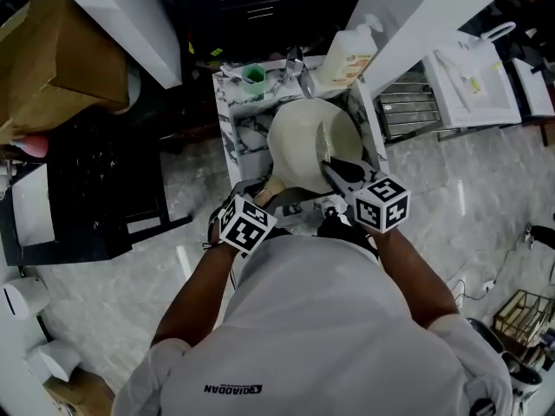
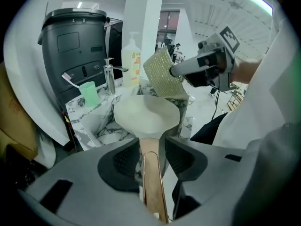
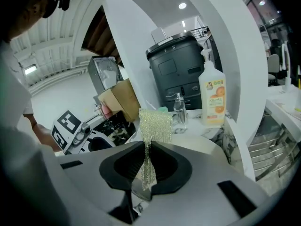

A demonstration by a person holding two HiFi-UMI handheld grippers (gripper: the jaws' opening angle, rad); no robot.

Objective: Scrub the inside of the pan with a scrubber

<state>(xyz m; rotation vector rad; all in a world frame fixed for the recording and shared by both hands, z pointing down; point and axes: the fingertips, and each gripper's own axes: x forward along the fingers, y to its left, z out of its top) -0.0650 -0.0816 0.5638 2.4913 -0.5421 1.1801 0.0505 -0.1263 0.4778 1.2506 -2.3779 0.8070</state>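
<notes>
A cream pan [image 1: 312, 141] lies tilted in the small marble sink [image 1: 224, 111], its wooden handle [image 1: 270, 189] pointing toward me. In the left gripper view the pan [image 2: 146, 114] is just ahead. Its handle [image 2: 151, 173] runs between the jaws of my left gripper [image 2: 150, 147], which stand open with small gaps on both sides. My right gripper [image 3: 148, 166] is shut on a gold mesh scrubber [image 3: 155, 124]. It holds the scrubber [image 2: 163, 74] upright over the pan's far rim. In the head view the right gripper [image 1: 334, 167] reaches over the pan's near right side.
A soap bottle [image 1: 347, 55], a faucet [image 1: 299, 63] and a green cup [image 1: 253, 74] stand along the sink's back edge. A dish rack [image 1: 408, 107] sits to the right, and a tall black bin [image 2: 70, 51] stands behind the sink. A cardboard box [image 1: 52, 59] is at far left.
</notes>
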